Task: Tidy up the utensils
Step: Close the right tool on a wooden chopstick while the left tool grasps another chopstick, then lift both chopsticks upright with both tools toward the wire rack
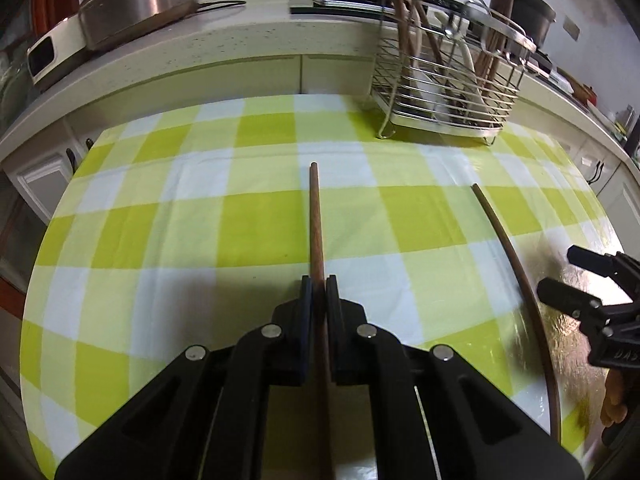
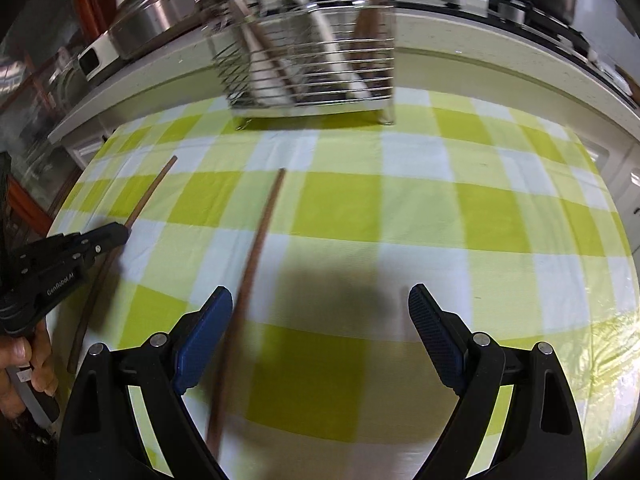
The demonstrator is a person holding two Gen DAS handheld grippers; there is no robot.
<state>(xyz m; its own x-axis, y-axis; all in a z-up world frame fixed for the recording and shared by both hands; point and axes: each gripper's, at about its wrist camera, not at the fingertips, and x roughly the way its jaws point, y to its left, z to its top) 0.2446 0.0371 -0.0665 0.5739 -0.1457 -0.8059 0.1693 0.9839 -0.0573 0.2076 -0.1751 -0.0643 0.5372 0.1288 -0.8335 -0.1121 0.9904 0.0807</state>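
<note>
My left gripper (image 1: 320,286) is shut on a brown wooden chopstick (image 1: 316,224) that points ahead over the green checked tablecloth (image 1: 160,216). A second chopstick (image 1: 516,272) lies on the cloth to its right. In the right wrist view my right gripper (image 2: 320,300) is open and empty, with that second chopstick (image 2: 256,256) lying just inside its left finger. The left gripper (image 2: 92,246) shows at the left there, holding its chopstick (image 2: 148,196). A wire utensil basket (image 1: 444,80) holding several utensils stands at the far edge of the cloth; it also shows in the right wrist view (image 2: 312,64).
A counter (image 1: 240,52) runs behind the table, with a steel pot (image 1: 136,4) on a cooker at the left and dark cookware (image 1: 532,12) at the right. The right gripper (image 1: 576,292) shows at the right edge of the left wrist view.
</note>
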